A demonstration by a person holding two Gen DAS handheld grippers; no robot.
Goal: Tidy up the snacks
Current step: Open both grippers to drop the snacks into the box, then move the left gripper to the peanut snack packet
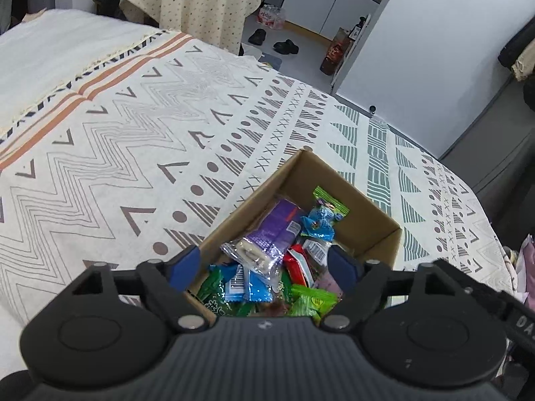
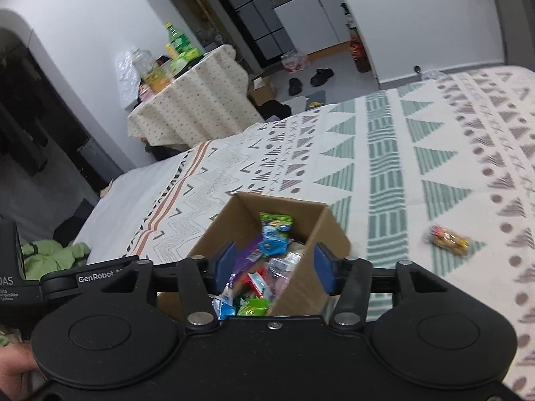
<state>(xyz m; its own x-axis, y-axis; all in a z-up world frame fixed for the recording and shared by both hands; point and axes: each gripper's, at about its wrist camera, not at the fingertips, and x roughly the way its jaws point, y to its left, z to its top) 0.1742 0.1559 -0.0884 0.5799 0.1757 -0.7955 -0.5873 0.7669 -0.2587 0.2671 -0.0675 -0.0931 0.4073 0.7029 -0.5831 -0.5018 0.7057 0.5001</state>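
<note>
Cardboard box (image 1: 364,220) sits on the bed (image 1: 133,140), on a patterned blanket w/ zigzags, triangles & dots. Box is open-topped & packed w/ snacks (image 1: 267,267): a purple pack (image 1: 277,230) lying across the heap, a clear-wrapped white bar (image 1: 250,254) on top of it, blue wrappers, green ones, a red one near the middle. Left tool (image 1: 267,267) hangs right over the box, blue pads spread wide, one each side of the pile, nothing pinched btw them. Right tool (image 2: 272,267) is above the same box (image 2: 311,267) from the other side, pads apart too, about box-width, not gripping anything; the near box wall shows btw its pads. One lone snack packet (image 2: 449,239), yellowish, blurry, lies on the blanket off to the right of the box, well apart from it. Behind the bed: a small desk (image 2: 194,110) under a dotted cloth w/ bottles & jars on it, dark shoes (image 2: 321,77) on the floor.
</note>
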